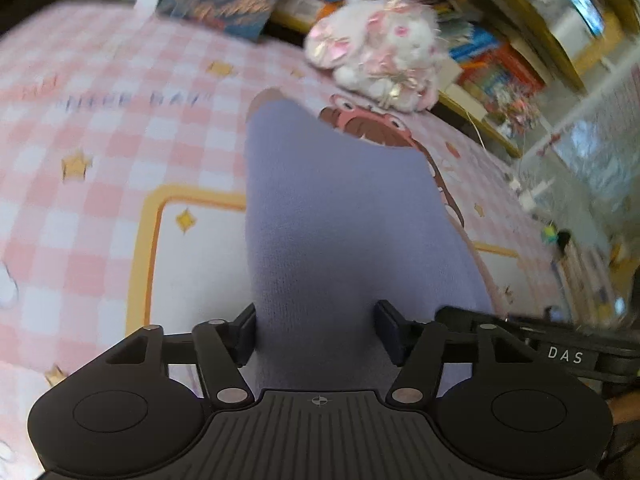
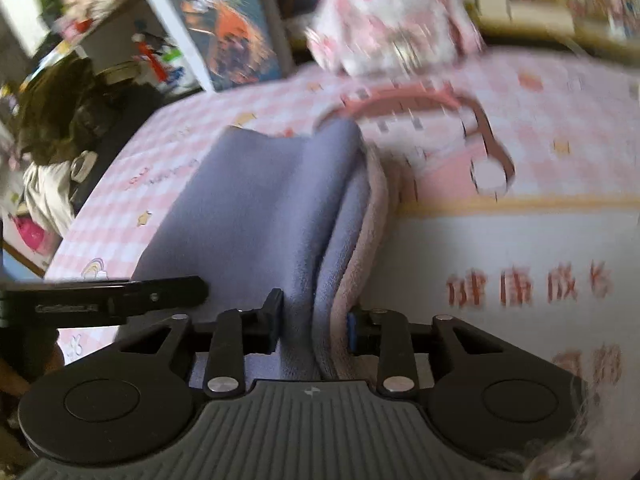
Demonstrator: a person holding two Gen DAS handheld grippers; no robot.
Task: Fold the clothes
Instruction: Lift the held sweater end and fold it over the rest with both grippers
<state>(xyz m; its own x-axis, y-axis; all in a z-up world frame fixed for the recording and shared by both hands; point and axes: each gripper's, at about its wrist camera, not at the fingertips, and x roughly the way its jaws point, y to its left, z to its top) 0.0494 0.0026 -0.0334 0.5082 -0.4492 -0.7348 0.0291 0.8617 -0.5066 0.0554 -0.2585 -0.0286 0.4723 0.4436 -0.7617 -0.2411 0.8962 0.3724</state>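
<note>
Both grippers straddle the lilac garment [image 1: 340, 216]: left gripper [image 1: 316, 330] half open, right gripper [image 2: 312, 328] nearly pinching its fold. Grip all layers evenly before lifting.

The near end of the lavender cloth [image 1: 320, 208] is hidden under the left gripper [image 1: 316, 332] body, so its near edge cannot be seen. In the right wrist view, contact between the right gripper [image 2: 312, 322] pads and the cloth fold is not resolvable. The cartoon figure [image 1: 372, 128] printed on the pink checked blanket [image 1: 100, 140] is partly covered by the cloth. The plush toy [image 2: 392, 20] at the far side is motion-blurred. Book titles on the shelf [image 1: 500, 72] at the far right are illegible. Blanket lettering [image 1: 132, 100] is smeared.
</note>
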